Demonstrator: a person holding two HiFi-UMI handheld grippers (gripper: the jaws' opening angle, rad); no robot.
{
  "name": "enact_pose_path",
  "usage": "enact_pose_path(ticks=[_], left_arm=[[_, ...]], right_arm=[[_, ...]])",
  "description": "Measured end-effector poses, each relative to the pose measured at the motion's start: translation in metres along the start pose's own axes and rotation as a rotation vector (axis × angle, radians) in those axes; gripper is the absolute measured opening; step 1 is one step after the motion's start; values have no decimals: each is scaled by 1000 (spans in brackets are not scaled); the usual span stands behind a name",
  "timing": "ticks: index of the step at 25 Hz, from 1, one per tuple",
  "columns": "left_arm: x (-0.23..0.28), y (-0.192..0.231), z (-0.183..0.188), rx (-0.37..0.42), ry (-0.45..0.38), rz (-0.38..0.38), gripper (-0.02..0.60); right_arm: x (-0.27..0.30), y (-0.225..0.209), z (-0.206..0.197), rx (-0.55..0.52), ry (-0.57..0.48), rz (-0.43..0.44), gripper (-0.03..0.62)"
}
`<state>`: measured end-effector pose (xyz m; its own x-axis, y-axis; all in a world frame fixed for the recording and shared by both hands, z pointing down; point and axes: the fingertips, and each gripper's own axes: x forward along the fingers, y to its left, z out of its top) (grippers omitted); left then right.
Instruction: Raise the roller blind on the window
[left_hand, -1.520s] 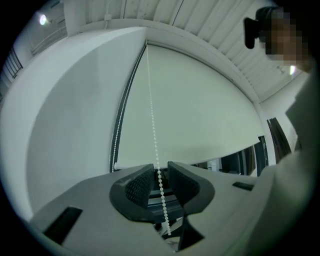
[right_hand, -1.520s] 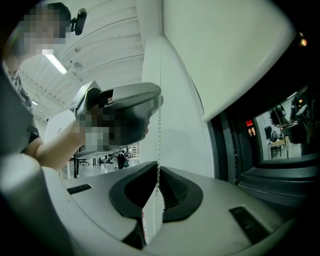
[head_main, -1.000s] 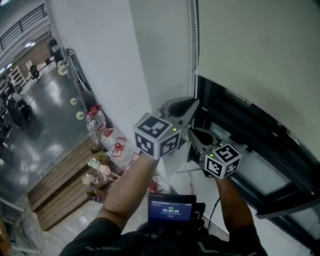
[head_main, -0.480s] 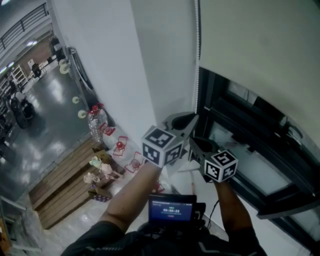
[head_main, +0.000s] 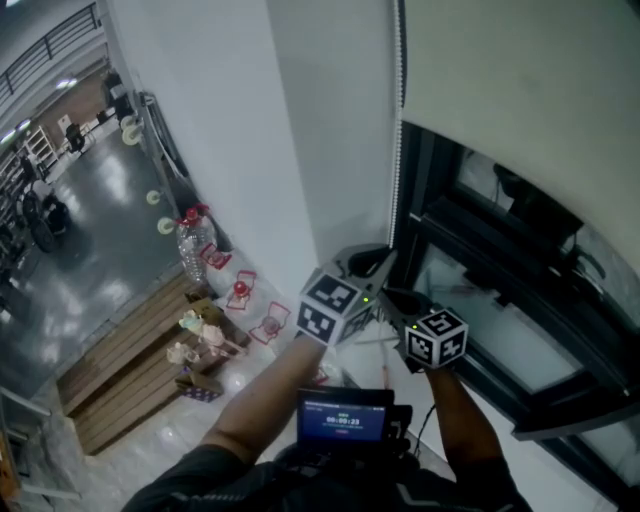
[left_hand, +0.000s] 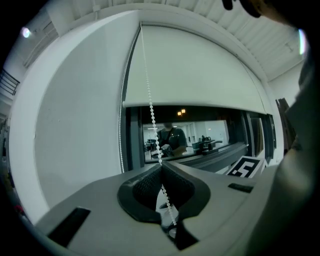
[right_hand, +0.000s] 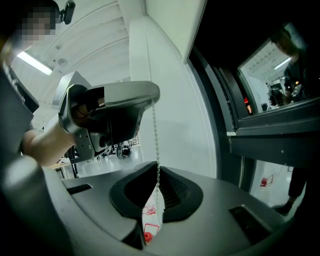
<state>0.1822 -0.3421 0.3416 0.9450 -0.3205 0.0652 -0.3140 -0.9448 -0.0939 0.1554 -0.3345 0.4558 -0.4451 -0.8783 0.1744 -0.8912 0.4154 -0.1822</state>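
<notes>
The head view looks from above and behind both tongs, steeply down along the wall (head_main: 330, 150), and stands a little back from them. The left gripper view sits just behind the left gripper (left_hand: 161, 166) and faces the window (left_hand: 195, 137) under the roller blind (left_hand: 195, 70). The right gripper view sits just behind the right gripper (right_hand: 157, 167), lower, and sees the left gripper from beneath. All three views share the bead chain (left_hand: 150, 105); both gripper views have it very near, between their own jaws.
</notes>
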Motion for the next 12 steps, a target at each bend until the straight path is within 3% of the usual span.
enact_pose_path(ticks=[7, 12], left_arm=[[2, -1, -27, -19, 45, 3, 0], [1, 8, -28, -23, 51, 16, 0]], right_arm=[[3, -5, -28, 29, 57, -1, 14], [-5, -7, -21, 11, 58, 9, 17]])
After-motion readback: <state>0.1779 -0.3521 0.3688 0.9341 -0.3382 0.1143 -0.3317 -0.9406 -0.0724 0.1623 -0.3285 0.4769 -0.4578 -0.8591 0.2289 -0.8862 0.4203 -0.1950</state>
